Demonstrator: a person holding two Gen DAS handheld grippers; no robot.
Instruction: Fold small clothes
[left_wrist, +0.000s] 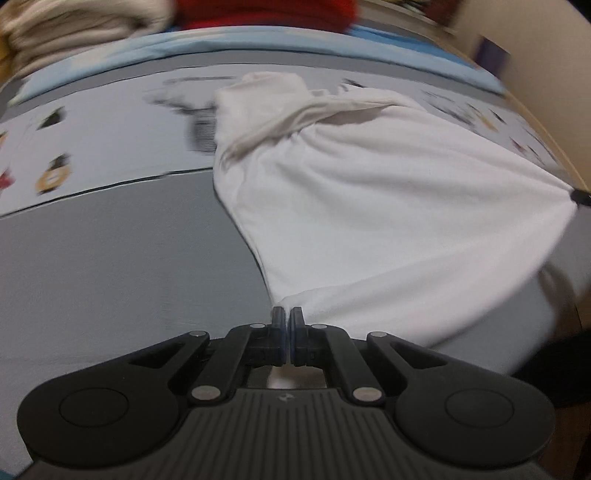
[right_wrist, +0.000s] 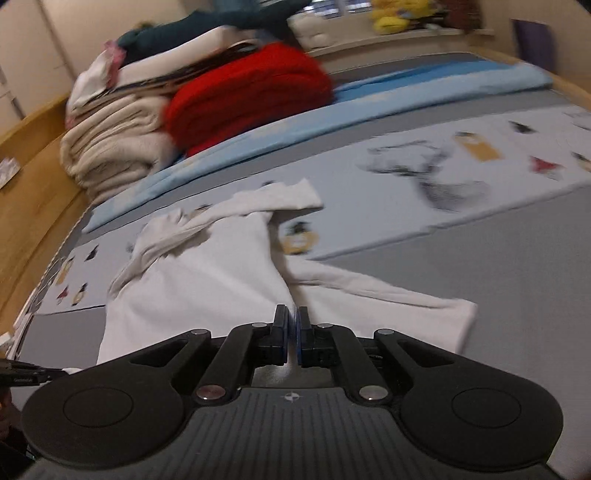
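Left gripper (left_wrist: 287, 314): jaws closed, pinching one corner of the white garment (left_wrist: 369, 206). Cloth pulls taut from that corner toward the right edge of the left wrist view, where a dark tip (left_wrist: 581, 196) pinches the far corner; most likely the other gripper, too small to confirm.

Right gripper (right_wrist: 291, 314): jaws closed on a fold of the same white garment (right_wrist: 207, 273). Fabric bunches into a ridge directly ahead of the pads.

Garment position: lies on the grey bed surface (left_wrist: 110, 266), partly over a pale printed sheet (right_wrist: 443, 177) w/ small cartoon figures. Sleeve and collar end is crumpled at the far side (left_wrist: 273, 99); in the right wrist view a flat section spreads to the right (right_wrist: 424, 306).

Background: red folded textile (right_wrist: 255, 92), stack of cream blankets (right_wrist: 110, 147), light blue sheet (right_wrist: 406, 96), yellow plush toy (right_wrist: 399, 14) on a ledge.

Markings: small moulded emblem on each gripper body (left_wrist: 284, 398) (right_wrist: 291, 397); no readable text. Lettering on the black item at lower left of the right wrist view (right_wrist: 22, 378) is too blurred to read. Sheet print has no legible writing; both views have motion blur.
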